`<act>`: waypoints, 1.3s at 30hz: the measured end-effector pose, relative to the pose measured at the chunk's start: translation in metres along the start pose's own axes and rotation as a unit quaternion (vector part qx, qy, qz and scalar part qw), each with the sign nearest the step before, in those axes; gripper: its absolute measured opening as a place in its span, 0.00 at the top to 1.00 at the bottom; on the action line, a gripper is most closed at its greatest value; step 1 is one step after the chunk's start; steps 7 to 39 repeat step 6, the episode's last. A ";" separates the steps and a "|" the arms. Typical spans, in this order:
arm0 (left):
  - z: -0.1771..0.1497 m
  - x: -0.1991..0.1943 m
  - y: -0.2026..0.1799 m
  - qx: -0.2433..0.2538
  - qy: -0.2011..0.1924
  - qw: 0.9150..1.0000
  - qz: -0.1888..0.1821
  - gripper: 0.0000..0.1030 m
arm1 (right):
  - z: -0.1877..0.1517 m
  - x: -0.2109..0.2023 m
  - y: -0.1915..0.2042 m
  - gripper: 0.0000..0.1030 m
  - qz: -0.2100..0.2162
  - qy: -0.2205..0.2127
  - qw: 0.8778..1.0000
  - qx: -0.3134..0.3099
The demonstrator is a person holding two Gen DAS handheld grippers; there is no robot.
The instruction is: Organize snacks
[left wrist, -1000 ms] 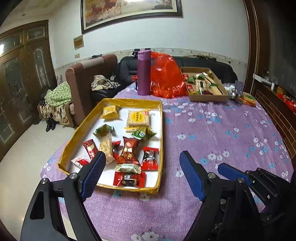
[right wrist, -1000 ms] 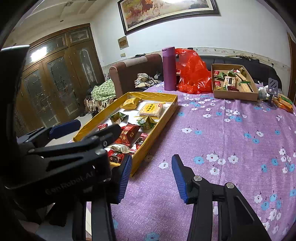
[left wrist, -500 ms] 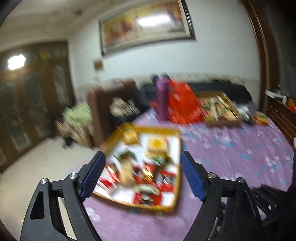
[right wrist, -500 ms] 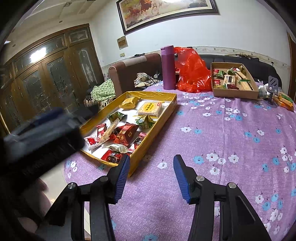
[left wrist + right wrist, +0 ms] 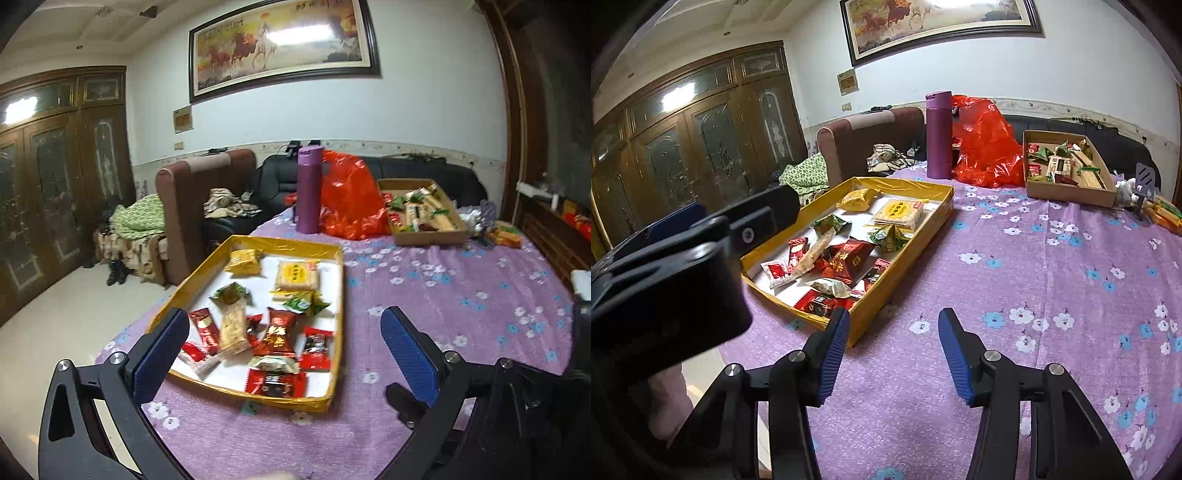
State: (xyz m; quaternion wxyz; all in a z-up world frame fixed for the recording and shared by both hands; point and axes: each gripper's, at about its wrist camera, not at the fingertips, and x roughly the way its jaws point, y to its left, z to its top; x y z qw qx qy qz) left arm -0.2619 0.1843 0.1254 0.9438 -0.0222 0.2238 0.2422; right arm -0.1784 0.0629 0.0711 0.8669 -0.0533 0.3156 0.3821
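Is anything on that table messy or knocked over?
Nothing is spilled. The snacks in the gold tray lie jumbled and overlapping at its near end. The purple flask stands upright.

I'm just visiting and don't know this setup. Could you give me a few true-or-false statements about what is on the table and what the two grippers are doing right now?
1. The left gripper holds a red snack packet. False: it is open and holds nothing.
2. The yellow tray has wrapped snacks lying in it. True.
3. The purple bottle lies on its side. False: it stands upright, beside the red plastic bag.
4. The cardboard box at the far side of the table also holds snacks. True.
5. The right gripper is shut. False: it is open, above the purple floral tablecloth.
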 end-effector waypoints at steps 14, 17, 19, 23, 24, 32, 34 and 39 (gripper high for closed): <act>-0.001 0.012 -0.010 0.019 0.034 0.999 0.015 0.00 | 0.002 0.001 -0.008 0.48 -0.012 0.003 1.000 0.003; -0.001 0.012 -0.010 0.019 0.034 0.999 0.015 0.00 | 0.002 0.001 -0.008 0.48 -0.012 0.003 1.000 0.003; -0.001 0.012 -0.010 0.019 0.034 0.999 0.015 0.00 | 0.002 0.001 -0.008 0.48 -0.012 0.003 1.000 0.003; -0.001 0.012 -0.010 0.019 0.034 0.999 0.015 0.00 | 0.002 0.001 -0.008 0.48 -0.012 0.003 1.000 0.003; -0.001 0.012 -0.010 0.019 0.034 0.999 0.015 0.00 | 0.002 0.001 -0.008 0.48 -0.012 0.003 1.000 0.003; -0.001 0.012 -0.010 0.019 0.034 0.999 0.015 0.00 | 0.002 0.001 -0.008 0.48 -0.012 0.003 1.000 0.003; -0.001 0.012 -0.010 0.019 0.034 0.999 0.015 0.00 | 0.002 0.001 -0.008 0.48 -0.012 0.003 1.000 0.003; -0.001 0.012 -0.010 0.019 0.034 0.999 0.015 0.00 | 0.002 0.001 -0.008 0.48 -0.012 0.003 1.000 0.003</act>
